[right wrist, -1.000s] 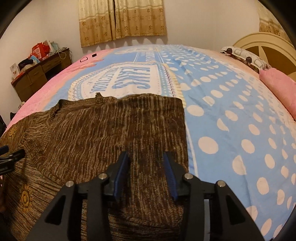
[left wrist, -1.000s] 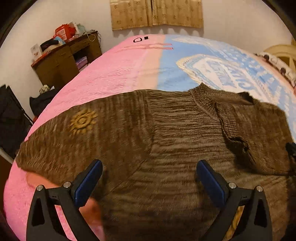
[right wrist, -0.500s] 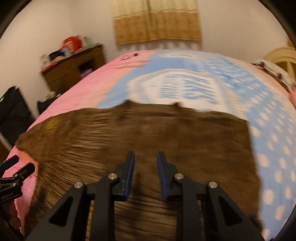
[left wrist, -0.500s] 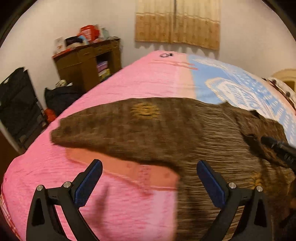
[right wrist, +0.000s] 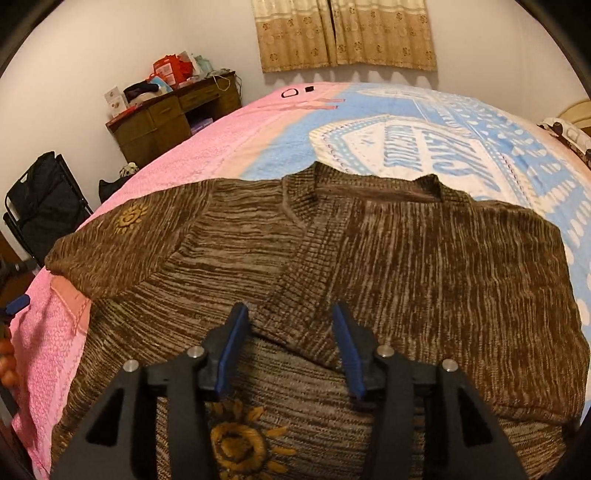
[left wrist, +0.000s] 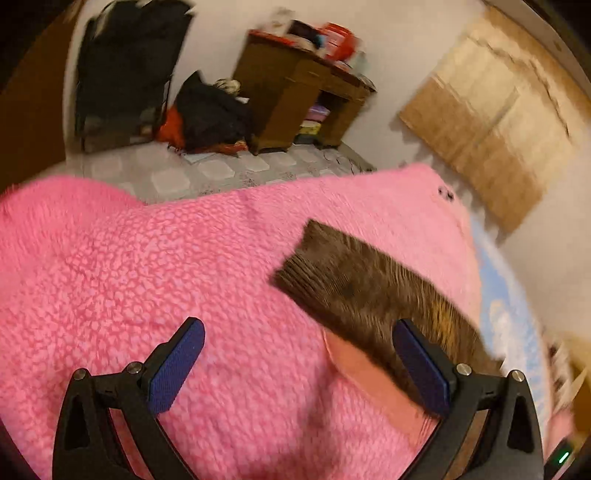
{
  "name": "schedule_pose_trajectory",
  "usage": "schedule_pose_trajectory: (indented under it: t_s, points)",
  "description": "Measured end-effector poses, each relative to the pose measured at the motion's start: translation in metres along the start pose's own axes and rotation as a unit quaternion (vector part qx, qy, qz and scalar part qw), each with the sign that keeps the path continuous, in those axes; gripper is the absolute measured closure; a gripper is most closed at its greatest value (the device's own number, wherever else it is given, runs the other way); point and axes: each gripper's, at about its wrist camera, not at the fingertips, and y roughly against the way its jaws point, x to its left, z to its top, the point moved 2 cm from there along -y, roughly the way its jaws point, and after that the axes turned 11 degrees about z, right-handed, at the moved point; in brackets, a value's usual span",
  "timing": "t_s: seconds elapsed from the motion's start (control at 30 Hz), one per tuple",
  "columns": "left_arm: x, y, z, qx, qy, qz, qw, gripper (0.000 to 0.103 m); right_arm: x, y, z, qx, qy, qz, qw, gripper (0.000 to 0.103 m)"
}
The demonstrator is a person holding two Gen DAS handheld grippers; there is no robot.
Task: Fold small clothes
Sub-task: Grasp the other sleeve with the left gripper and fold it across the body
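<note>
Right, the bed [right wrist: 236,147] fills both views, its blanket pink along the left edge and pale blue with white dots and lettering toward the right edge. Spread flat on it lies the brown knit sweater [right wrist: 424,266], neckline pointing toward the far edge under the curtains [right wrist: 343,33], body running back to the near edge. One sleeve [left wrist: 354,280] stretches out over the pink side, cuff lying near the bed's left edge; a yellow sun motif [right wrist: 129,219] sits on that sleeve, and a bigger sun [right wrist: 240,443] shows on the hem close to the camera. Against the wall past the left edge stands a cluttered wooden desk [right wrist: 173,114], a black bag [left wrist: 210,110] on the floor beside it. The right gripper [right wrist: 290,347] hovers over the sweater's middle front, jaws moderately apart, nothing between them. The left gripper [left wrist: 299,373] is over bare pink blanket just beside the sleeve, jaws spread wide and empty; that view is motion-blurred.
</note>
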Motion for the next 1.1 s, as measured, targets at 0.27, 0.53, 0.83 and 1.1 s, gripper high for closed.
schedule_pose_trajectory:
  t_s: [0.27,0.53,0.83,1.1]
  points:
    - [-0.033,-0.018,0.001,0.02,-0.016,-0.026,0.9993,0.004,0.002,-0.003,0.002,0.0,0.001,0.002,1.0,0.049]
    - [-0.034,-0.033,0.009,0.008,-0.008,0.015,0.9998,0.074,0.002,-0.003,0.002,-0.001,0.0,0.003,1.0,0.049]
    - [-0.054,-0.02,0.018,-0.026,-0.034,-0.009,0.999,0.093,0.0,-0.001,0.002,-0.007,-0.003,0.001,1.0,0.049]
    - [-0.176,0.052,-0.027,-0.125,-0.226,-0.095,0.9613,0.094,-0.021,0.046,0.005,-0.096,-0.045,-0.008,0.994,0.048]
